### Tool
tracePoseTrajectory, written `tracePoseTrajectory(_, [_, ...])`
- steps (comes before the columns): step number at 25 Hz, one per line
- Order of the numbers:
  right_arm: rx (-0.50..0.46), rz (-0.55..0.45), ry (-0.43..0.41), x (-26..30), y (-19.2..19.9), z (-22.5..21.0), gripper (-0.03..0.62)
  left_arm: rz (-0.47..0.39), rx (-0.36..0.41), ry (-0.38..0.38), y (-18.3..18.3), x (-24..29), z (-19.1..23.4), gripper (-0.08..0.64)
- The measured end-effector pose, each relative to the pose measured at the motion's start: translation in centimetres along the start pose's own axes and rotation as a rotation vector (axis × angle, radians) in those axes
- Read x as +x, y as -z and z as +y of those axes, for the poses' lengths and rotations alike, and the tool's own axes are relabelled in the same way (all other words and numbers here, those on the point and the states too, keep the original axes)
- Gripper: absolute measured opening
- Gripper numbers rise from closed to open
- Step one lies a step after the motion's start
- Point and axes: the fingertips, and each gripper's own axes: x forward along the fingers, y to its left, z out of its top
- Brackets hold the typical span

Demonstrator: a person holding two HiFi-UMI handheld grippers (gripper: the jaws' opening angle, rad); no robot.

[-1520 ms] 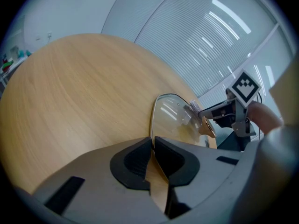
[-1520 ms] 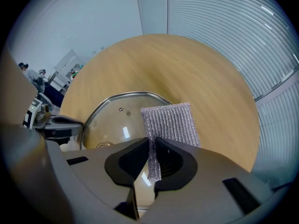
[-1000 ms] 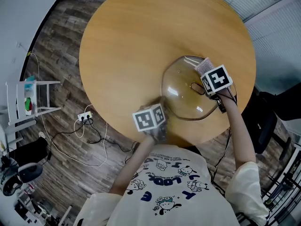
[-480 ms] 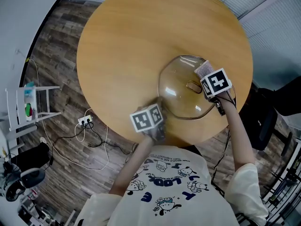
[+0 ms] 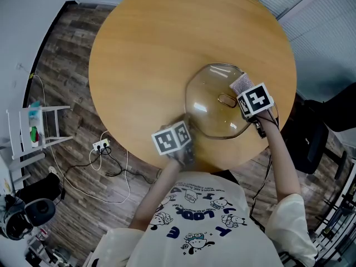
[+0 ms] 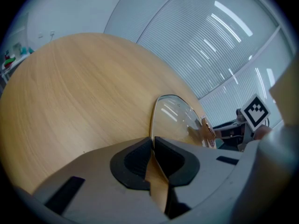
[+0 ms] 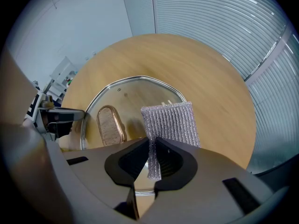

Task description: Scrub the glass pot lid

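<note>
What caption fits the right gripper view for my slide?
Right claw shut on a silver scouring pad at the rim of the glass pot lid on the round wooden table.

You see a bright room with soft, even light. White glare streaks sit on the glass lid [image 6: 177, 115]. Both gripper views bend and go dark at their corners.

Person in a loose white short-sleeved T-shirt [image 5: 194, 218] printed with dark blue cartoon characters and lettering. The left gripper [image 6: 152, 146] and right gripper [image 7: 153, 148] are grey with black jaw pads. Each carries a white cube with black square markers: left cube [image 5: 173, 139], right cube [image 5: 256, 99]. A thin dark cable [image 5: 260, 128] seems to trail below the right cube.
</note>
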Motion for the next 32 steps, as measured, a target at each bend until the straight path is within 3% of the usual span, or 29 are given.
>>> tracePoseTrajectory(32, [0.083, -0.007, 0.002, -0.5, 4.6, 1.9, 0.063, 0.007, 0.019, 0.012, -0.4, 0.2, 0.2, 0.037])
